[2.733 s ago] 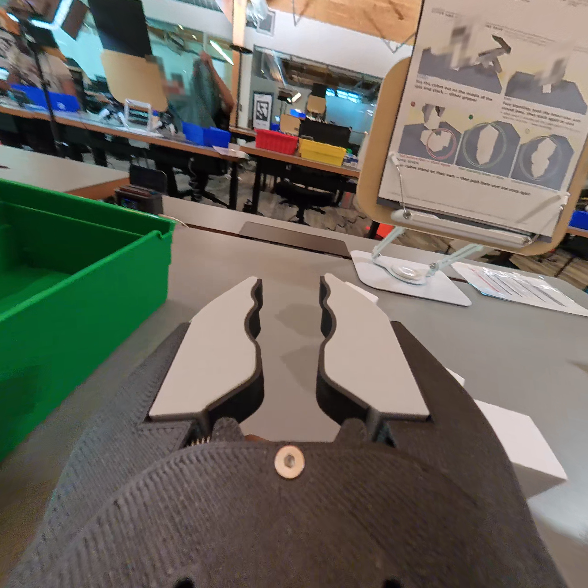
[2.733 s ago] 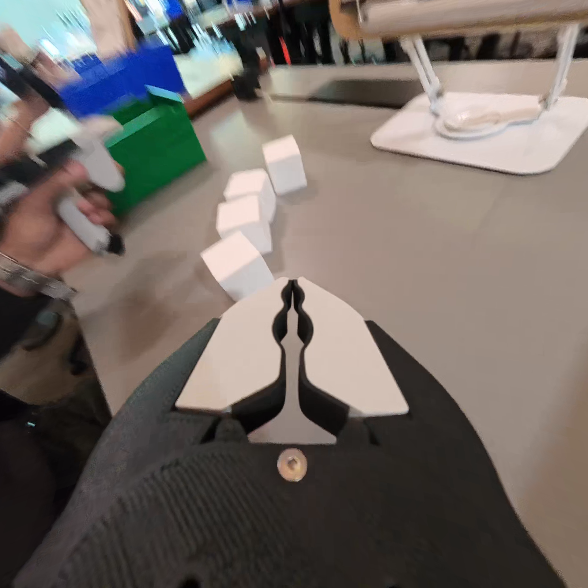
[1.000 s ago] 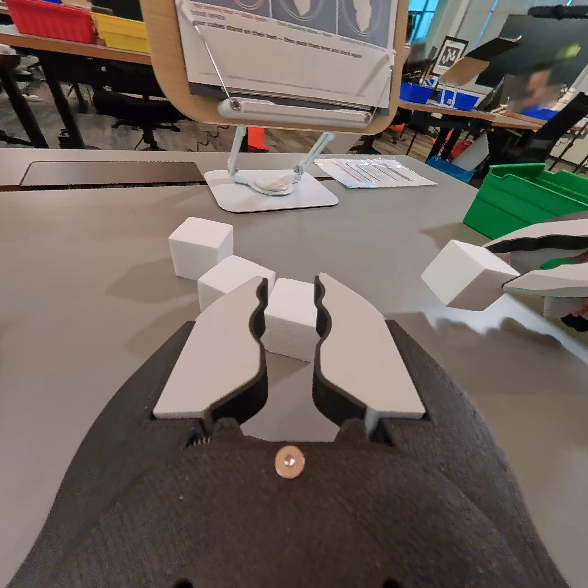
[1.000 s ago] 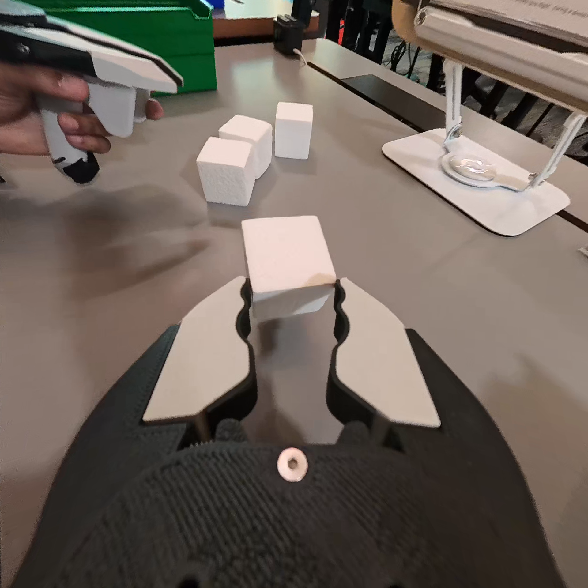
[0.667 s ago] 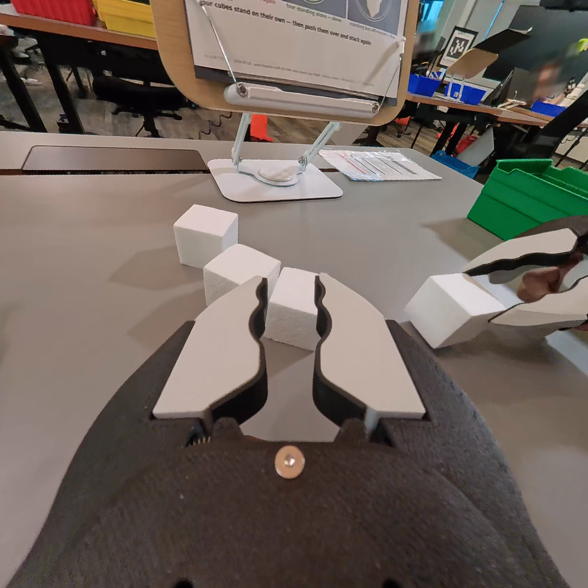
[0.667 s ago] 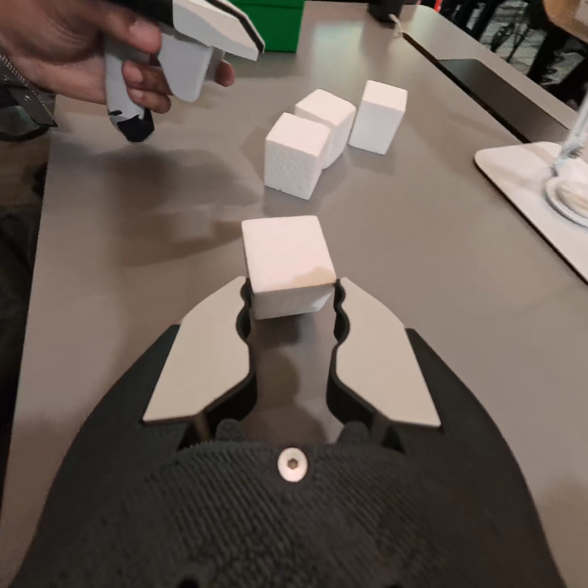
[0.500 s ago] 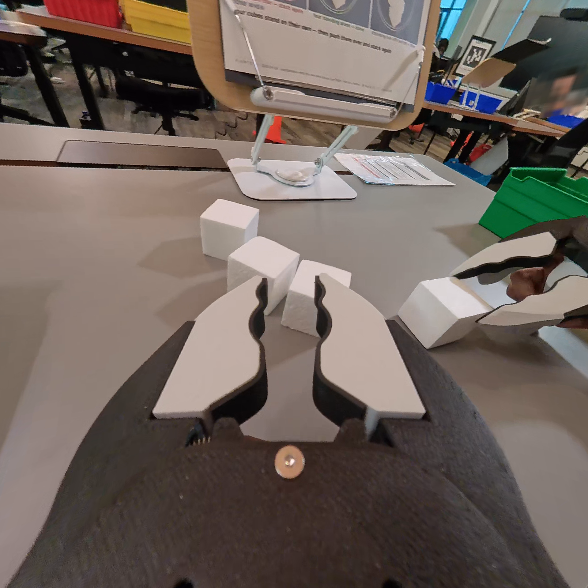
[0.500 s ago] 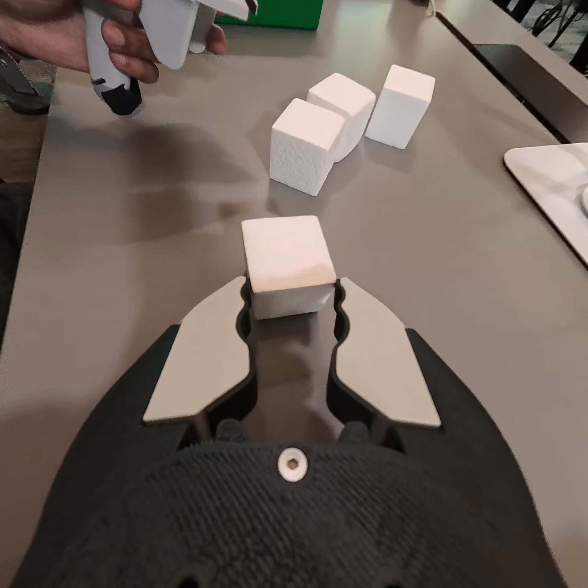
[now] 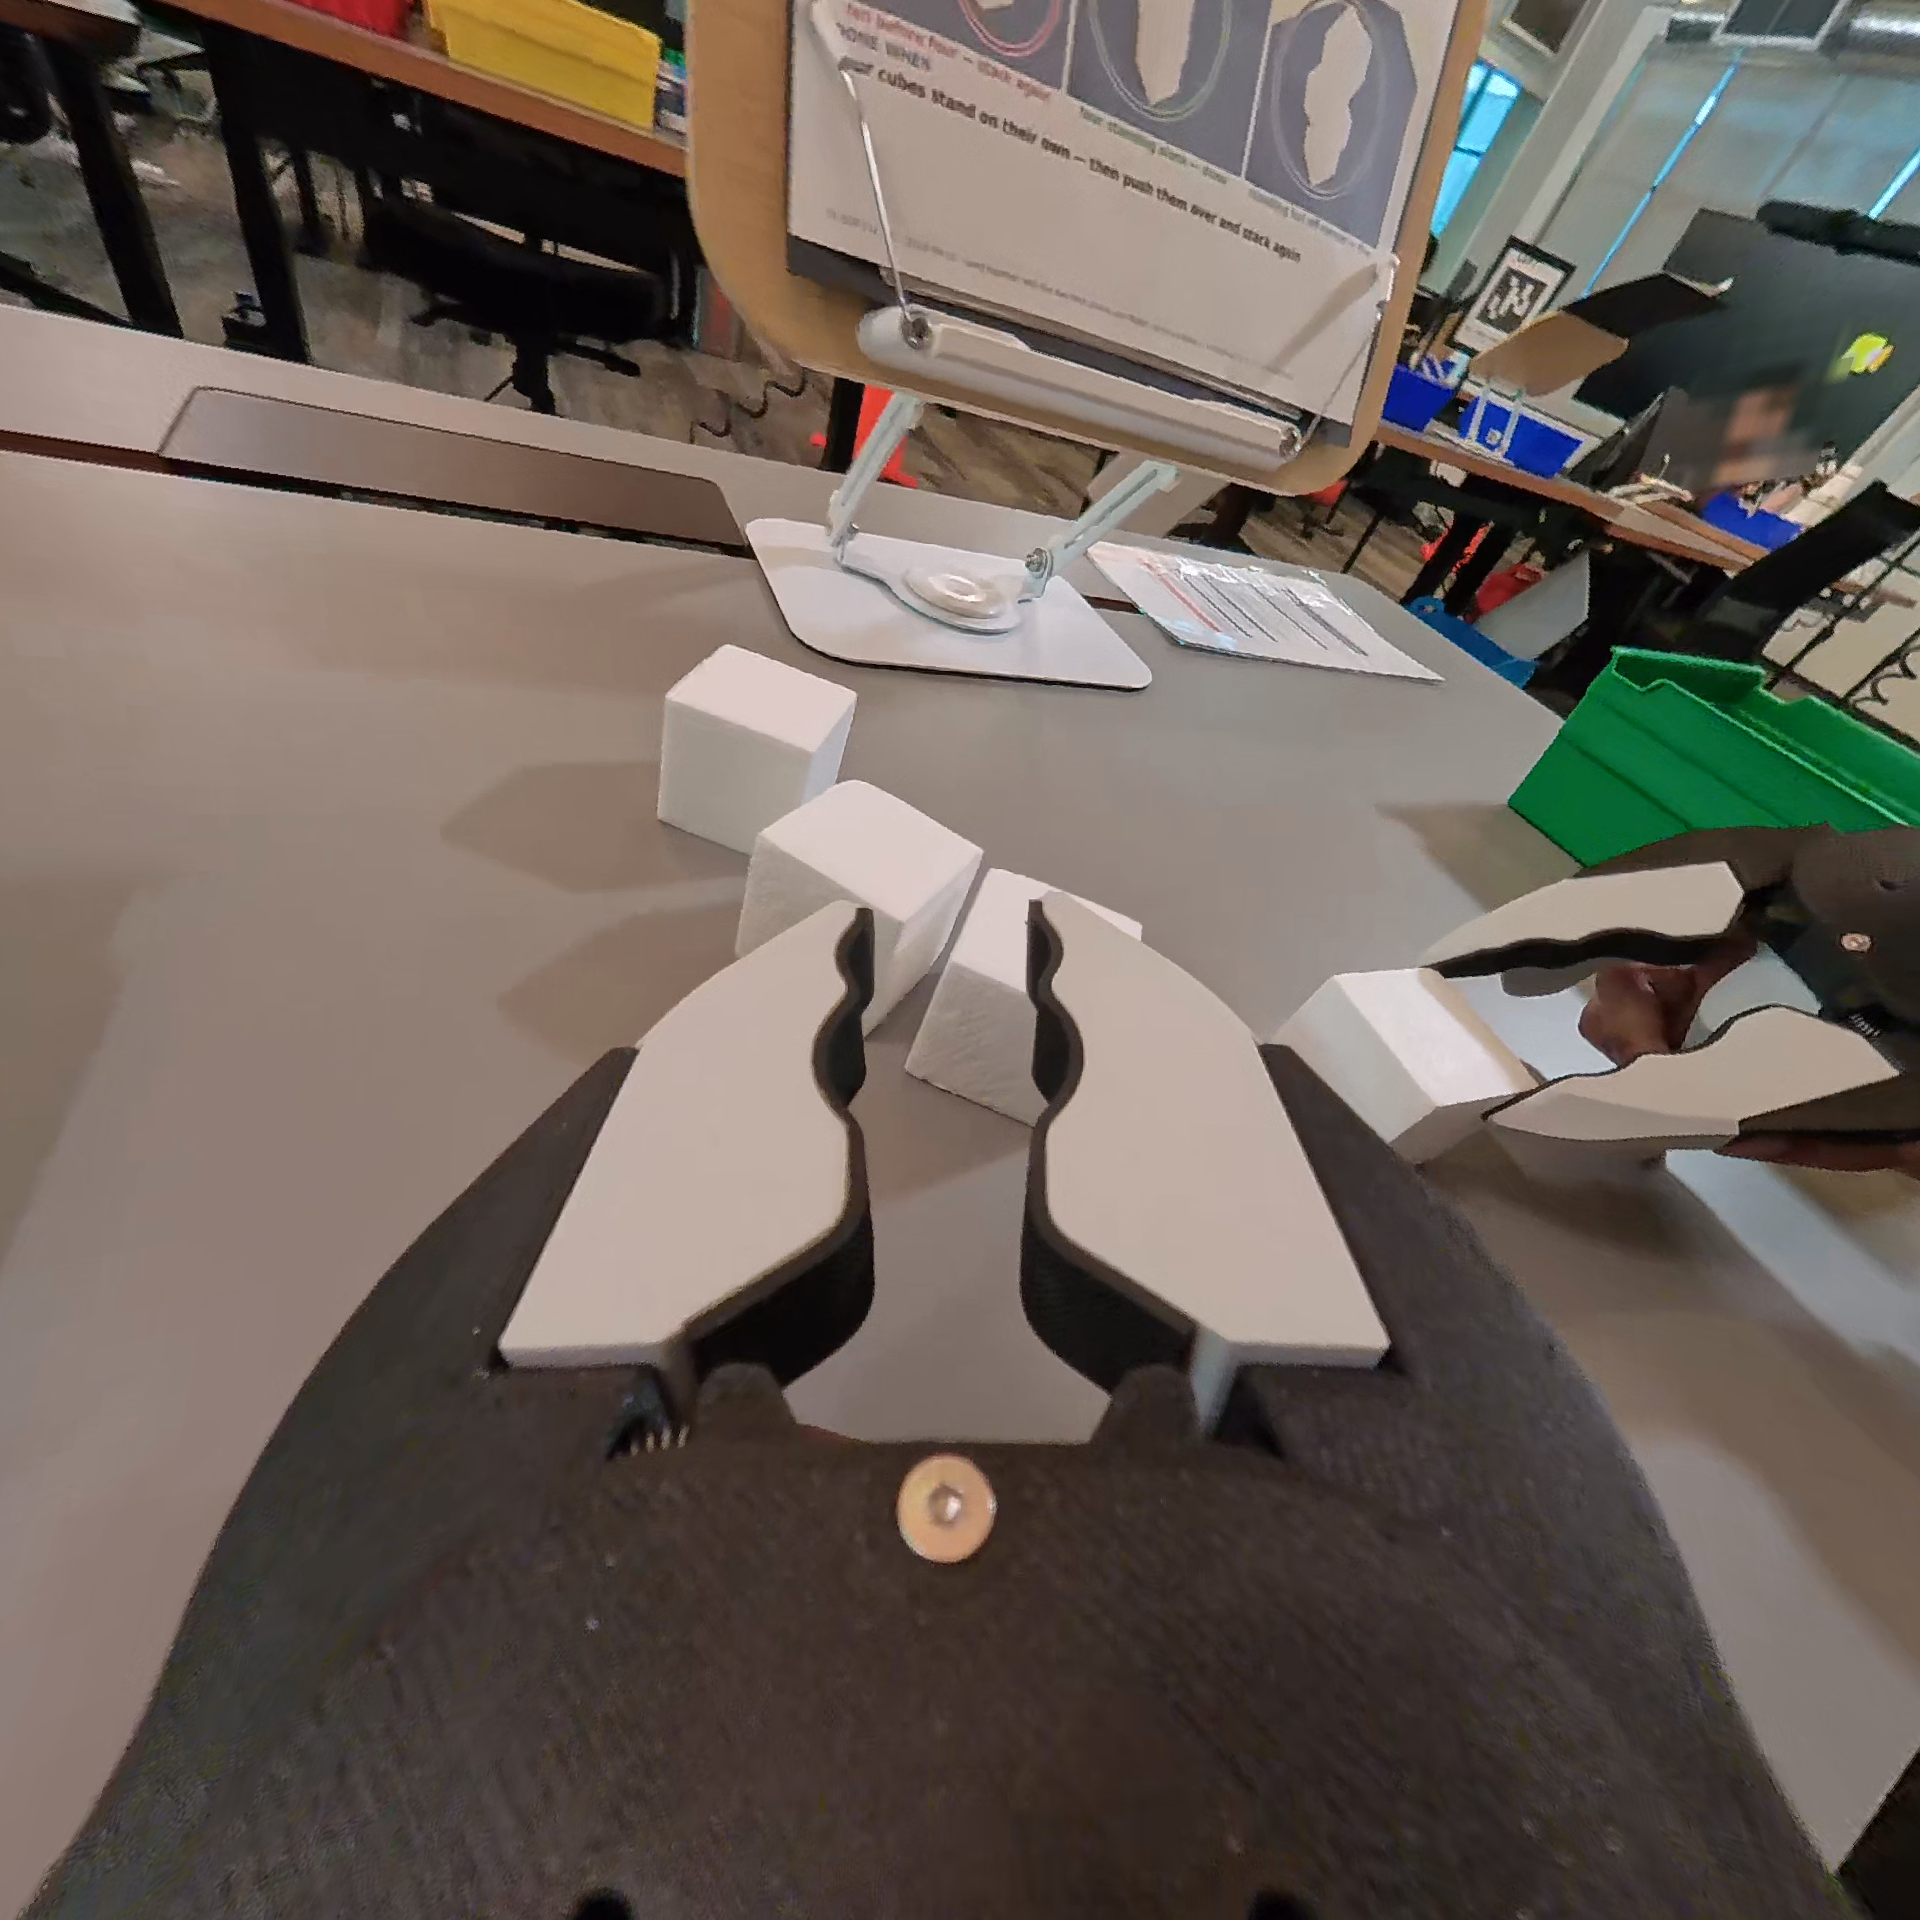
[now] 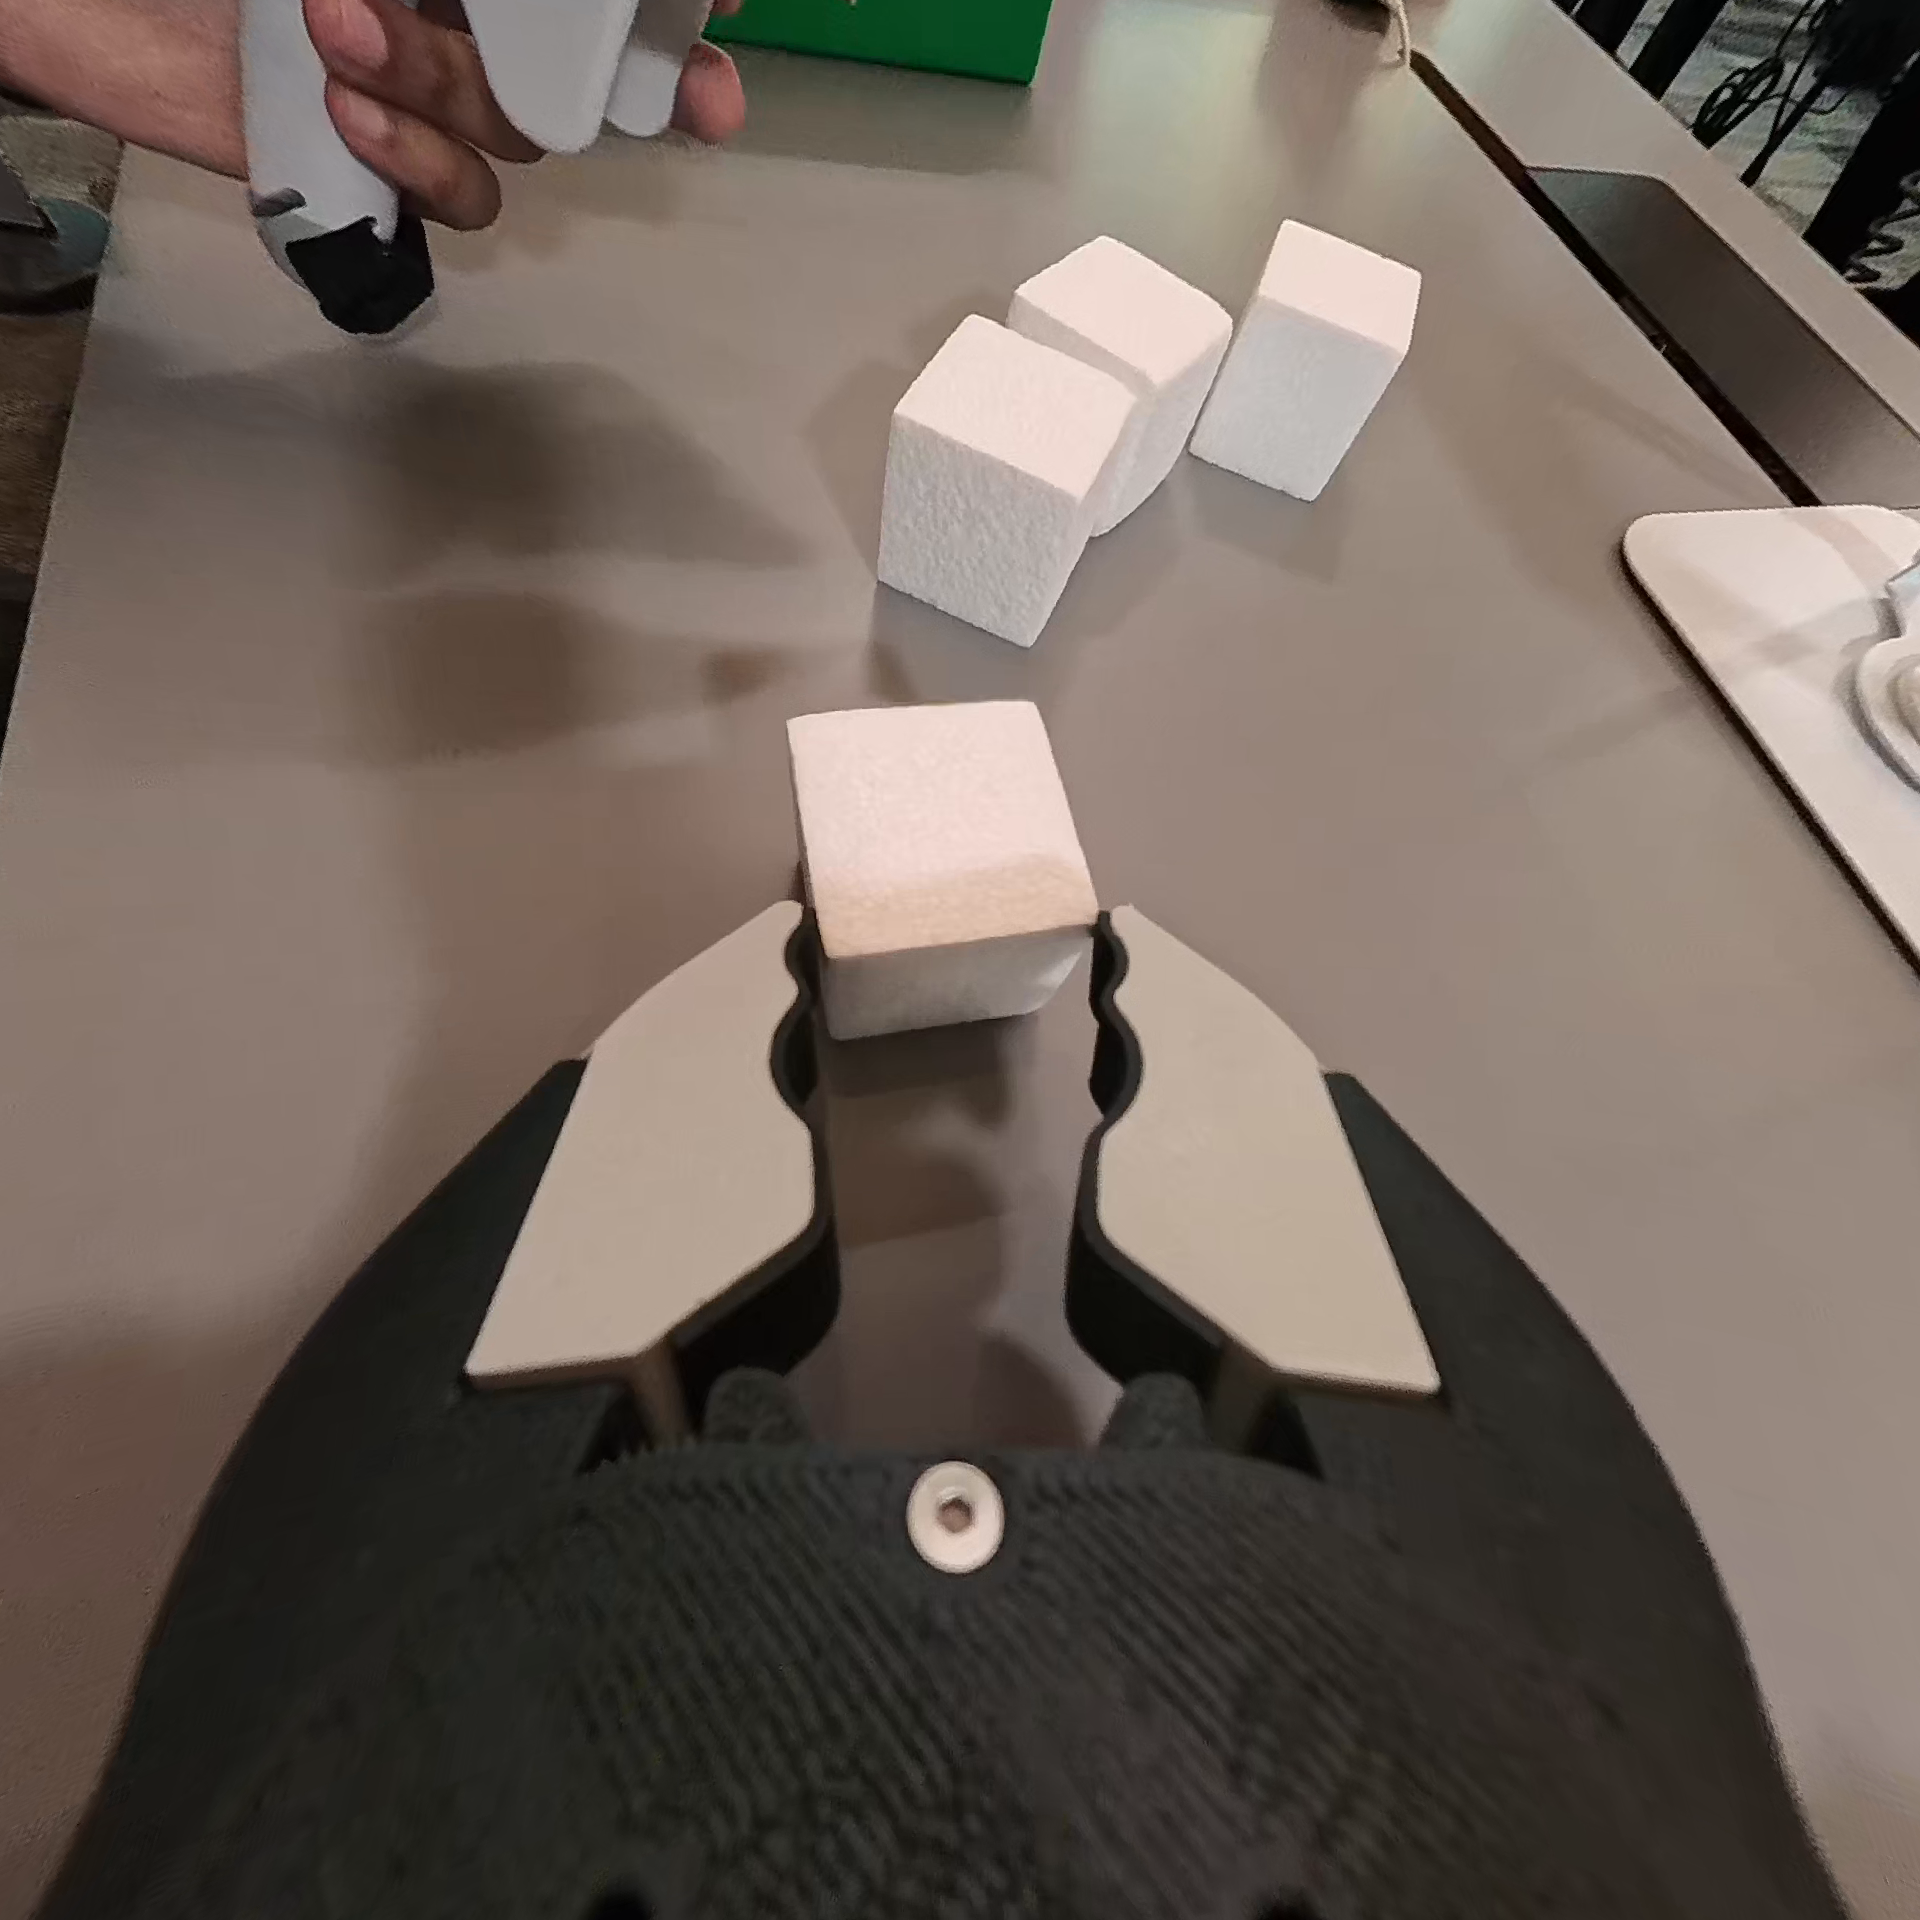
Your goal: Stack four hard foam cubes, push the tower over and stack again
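Clamping a white foam cube (image 10: 935, 831) between its fingertips, the right gripper (image 10: 945, 925) now has it down close over the grey table (image 9: 312, 831), where a second ago it carried it clear in the air. Its fingers stand about a cube's width apart and press the two side faces. Whether the cube's underside touches the table cannot be told. The cube sits apart from the other three, on the side nearer the right gripper.

The left gripper (image 9: 945, 914) has drawn back and swung slightly. Its fingers are narrowly parted and hold nothing. The nearest loose cube (image 9: 977, 1029), which lay in line with the gap between them before, now shows just past its right fingertip. That cube leans against a middle cube (image 9: 852, 883), and a far cube (image 9: 753, 738) stands just beside those two. A hand (image 10: 395, 114) grips the left gripper's handle.

A green bin (image 9: 1714, 758) stands on the table beyond the right gripper, well apart from the cubes. Only its outer wall and rim show, so its contents cannot be told. A yellow bin (image 9: 540, 42) sits on a far bench, its inside likewise hidden. Behind the cubes are a document stand (image 9: 956, 613) and a laminated sheet (image 9: 1257, 613).
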Available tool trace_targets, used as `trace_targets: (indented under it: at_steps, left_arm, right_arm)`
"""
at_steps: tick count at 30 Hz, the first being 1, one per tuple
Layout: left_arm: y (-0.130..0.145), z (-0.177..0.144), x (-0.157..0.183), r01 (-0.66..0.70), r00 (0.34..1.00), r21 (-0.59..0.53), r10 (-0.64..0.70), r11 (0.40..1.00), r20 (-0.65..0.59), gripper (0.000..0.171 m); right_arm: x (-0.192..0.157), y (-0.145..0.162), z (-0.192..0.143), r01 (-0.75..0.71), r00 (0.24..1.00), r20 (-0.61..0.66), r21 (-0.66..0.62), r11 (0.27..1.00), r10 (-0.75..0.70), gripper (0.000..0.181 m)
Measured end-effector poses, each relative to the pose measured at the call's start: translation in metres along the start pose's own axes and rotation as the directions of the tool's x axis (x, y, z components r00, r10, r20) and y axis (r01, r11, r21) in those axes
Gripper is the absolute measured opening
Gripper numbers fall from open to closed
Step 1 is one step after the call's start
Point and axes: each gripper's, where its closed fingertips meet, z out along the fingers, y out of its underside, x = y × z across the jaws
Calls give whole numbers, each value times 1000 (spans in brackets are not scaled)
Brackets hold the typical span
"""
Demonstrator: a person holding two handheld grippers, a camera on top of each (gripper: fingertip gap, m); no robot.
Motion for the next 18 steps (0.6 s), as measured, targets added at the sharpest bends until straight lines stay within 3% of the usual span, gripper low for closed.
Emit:
trace_targets:
  at_steps: [18]
  left_arm:
    - [15, 10, 19, -55, 997, -77, 50, 995, -65, 31]
  right_arm:
    - [1, 4, -6, -12, 1000, -14, 5, 1000, 12, 51]
